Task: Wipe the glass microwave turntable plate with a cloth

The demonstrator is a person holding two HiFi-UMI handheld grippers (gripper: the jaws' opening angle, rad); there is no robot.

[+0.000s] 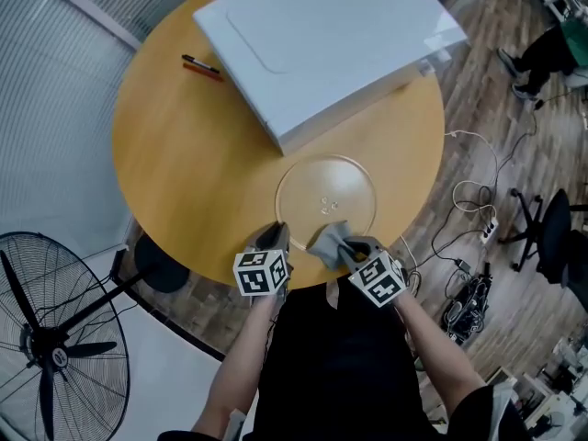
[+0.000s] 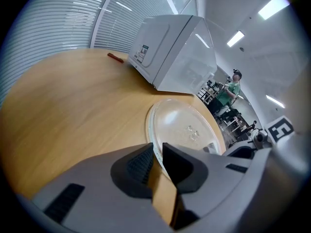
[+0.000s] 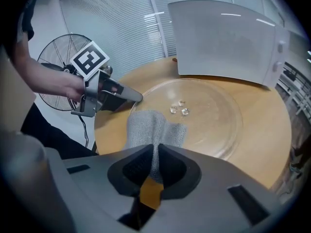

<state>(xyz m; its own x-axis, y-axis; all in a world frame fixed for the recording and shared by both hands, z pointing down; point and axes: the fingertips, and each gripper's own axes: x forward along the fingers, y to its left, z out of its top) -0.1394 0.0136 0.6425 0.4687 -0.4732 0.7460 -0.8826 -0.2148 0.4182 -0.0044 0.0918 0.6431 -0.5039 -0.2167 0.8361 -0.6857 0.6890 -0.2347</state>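
The glass plate (image 1: 323,180), round and clear: left gripper (image 1: 276,233) fingers clench its 7 o'clock rim, right gripper (image 1: 347,249) fingers grasp a knitted grey cloth (image 1: 328,240) at 6 o'clock.

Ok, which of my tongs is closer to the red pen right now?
Left. The left tongs grip the plate's near-left rim, on the pen's side of the table; the right tongs, holding the cloth, are farther right over the plate's near edge.

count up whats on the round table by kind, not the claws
microwave: 1
glass plate: 1
grey cloth: 1
pen: 1
total: 4
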